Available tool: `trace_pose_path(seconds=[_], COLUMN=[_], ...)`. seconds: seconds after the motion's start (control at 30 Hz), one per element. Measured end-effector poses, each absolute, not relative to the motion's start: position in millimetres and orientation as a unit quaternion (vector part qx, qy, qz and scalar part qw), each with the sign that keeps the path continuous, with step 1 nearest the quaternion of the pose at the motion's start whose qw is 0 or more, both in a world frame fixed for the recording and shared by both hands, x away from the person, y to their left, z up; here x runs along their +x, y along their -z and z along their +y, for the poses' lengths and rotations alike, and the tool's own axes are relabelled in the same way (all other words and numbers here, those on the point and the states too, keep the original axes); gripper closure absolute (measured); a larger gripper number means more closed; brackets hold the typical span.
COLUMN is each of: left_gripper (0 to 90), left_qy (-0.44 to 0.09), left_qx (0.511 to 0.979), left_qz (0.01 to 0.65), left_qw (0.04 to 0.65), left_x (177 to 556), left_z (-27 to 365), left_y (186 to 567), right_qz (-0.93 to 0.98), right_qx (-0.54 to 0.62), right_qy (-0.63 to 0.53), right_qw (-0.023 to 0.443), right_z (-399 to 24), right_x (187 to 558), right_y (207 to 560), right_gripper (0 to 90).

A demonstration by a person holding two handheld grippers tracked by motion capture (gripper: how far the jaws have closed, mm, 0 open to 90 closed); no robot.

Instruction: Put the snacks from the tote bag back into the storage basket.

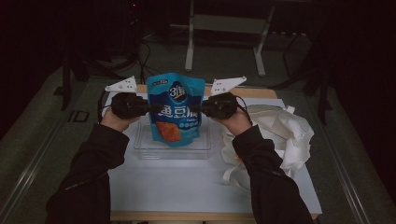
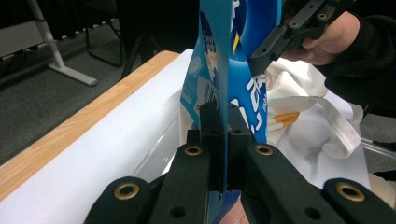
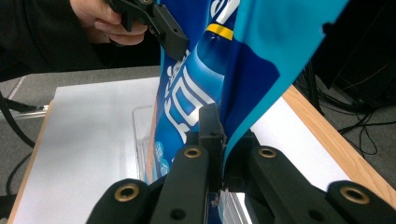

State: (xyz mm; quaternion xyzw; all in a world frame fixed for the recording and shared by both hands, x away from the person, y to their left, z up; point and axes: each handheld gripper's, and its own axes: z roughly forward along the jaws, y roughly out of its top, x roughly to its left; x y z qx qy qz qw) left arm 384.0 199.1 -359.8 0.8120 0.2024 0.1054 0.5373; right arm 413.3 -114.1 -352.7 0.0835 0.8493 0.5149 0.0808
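High view: blue snack pouch [image 1: 175,108] upright over clear tray [image 1: 144,148], left gripper [image 1: 145,107] & right gripper [image 1: 195,108] pinching its side edges; both gripper views: jaws clamped on film — prob. keep level, lower evenly.

A snack pouch [image 1: 175,106] stands upright over a clear tray [image 1: 149,150] at the middle of the tabletop [image 1: 187,186]. The left claw [image 1: 150,108] grips its left edge, the right claw [image 1: 198,108] its right edge. A crumpled cloth bag [image 1: 285,135] lies right of the tray.
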Motion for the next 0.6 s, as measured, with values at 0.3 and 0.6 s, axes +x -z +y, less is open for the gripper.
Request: trace_pose_path(seconds=[0.3,0.6], left_gripper=[90.0,90.0], left_qy=[-0.093,-0.080], left_qx=[0.811,0.816], left_qz=[0.208,0.211], left_qw=[0.539,0.532], left_x=[383,382], left_z=[201,205], left_y=[372,387], right_qz=[0.854,0.857], right_qx=[0.084,0.090], right_qy=[-0.509,-0.504], right_qw=[0.071,0.059], right_z=[-113,-110], right_x=[413,411], right_y=[362,378], right_gripper=[88.9,88.8])
